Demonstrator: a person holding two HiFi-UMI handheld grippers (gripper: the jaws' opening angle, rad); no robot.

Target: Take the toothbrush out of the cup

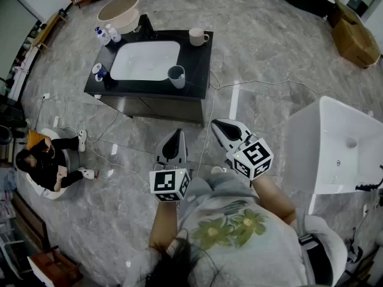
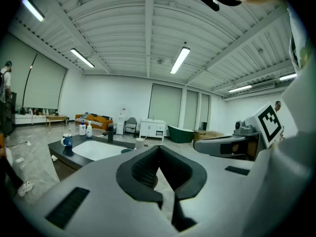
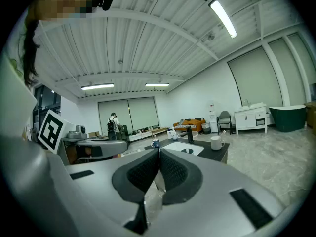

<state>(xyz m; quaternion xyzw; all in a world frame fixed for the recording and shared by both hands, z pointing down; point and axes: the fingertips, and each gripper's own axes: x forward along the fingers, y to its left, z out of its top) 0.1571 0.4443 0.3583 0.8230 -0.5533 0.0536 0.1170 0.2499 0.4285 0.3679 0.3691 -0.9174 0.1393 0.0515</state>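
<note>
Two grippers, left (image 1: 174, 137) and right (image 1: 220, 126), hover side by side at 6 o'clock, each with its jaws pressed together on nothing. At 11 o'clock stands one counter (image 1: 200, 67) bearing three cups. A white mug (image 1: 198, 37) at its 1 o'clock corner holds the toothbrush (image 3: 221, 133). There are also a grey cup (image 1: 176, 76), a blue mug (image 1: 99, 72) and two bottles (image 1: 105, 34).

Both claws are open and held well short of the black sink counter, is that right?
Not open. The left claw and right claw are both shut, with nothing between them, as each gripper view shows. They are held well short of the black sink counter.
</note>
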